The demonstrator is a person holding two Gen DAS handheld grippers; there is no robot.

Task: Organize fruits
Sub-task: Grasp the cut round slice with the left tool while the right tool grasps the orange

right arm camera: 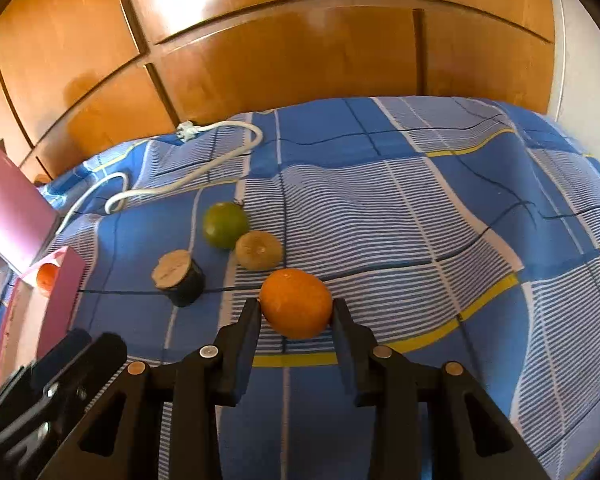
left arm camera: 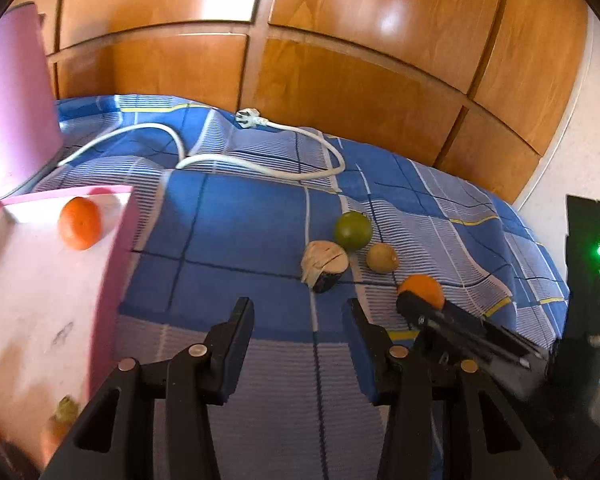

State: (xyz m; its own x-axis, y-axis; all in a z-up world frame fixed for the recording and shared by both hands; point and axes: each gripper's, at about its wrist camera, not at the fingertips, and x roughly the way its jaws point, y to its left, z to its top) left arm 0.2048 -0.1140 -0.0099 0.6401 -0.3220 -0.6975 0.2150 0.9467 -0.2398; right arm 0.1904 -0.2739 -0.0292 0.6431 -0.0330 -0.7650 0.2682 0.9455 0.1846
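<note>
An orange (right arm camera: 296,303) sits between the fingertips of my right gripper (right arm camera: 296,312), both pads touching it; it also shows in the left wrist view (left arm camera: 422,289). A green round fruit (right arm camera: 225,225), a yellow-brown fruit (right arm camera: 259,250) and a cut dark-skinned piece (right arm camera: 179,272) lie on the blue checked cloth (right arm camera: 380,220) just beyond. My left gripper (left arm camera: 298,320) is open and empty above the cloth. A pink box (left arm camera: 40,280) at the left holds another orange (left arm camera: 80,223).
A white power cable with plug (left arm camera: 260,120) loops across the far side of the cloth. Wooden cabinet doors (left arm camera: 340,60) stand behind. The pink box lid (left arm camera: 16,100) stands up at the far left. More fruit (left arm camera: 60,424) lies in the box's near corner.
</note>
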